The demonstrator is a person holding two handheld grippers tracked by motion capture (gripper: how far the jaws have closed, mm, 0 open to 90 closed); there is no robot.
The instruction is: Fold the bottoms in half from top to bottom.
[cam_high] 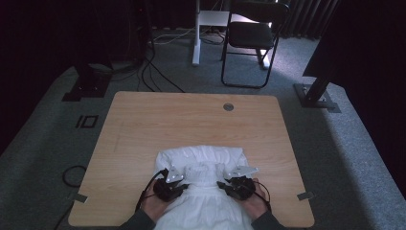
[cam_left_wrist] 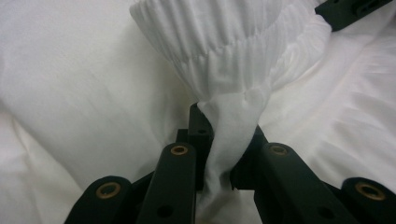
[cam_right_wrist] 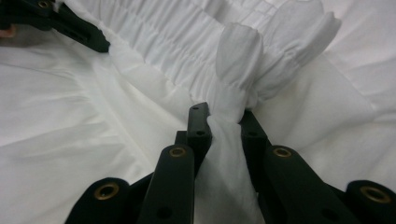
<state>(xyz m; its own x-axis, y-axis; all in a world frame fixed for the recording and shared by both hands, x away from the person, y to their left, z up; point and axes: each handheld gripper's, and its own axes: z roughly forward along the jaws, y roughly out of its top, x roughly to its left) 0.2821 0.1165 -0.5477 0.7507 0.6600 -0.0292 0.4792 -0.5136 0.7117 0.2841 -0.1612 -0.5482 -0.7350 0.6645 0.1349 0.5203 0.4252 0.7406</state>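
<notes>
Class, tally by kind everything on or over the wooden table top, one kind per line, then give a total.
White garment: 1
Hand-held grippers, left hand-held gripper and right hand-held gripper, each clamped on the garment's gathered band: 2
Round grommet in the table: 1
Total: 4

Your left tool (cam_left_wrist: 223, 140): its two black jaws rise from the bottom edge and are closed on a twisted bunch of cloth.
White garment (cam_left_wrist: 93, 79): you see it spread behind and around your tool, softly creased.
Gathered band (cam_left_wrist: 224, 42): ruched, fanning out just above your grip.
Other tool (cam_left_wrist: 350, 11): black tip at top right, touching the garment.
</notes>
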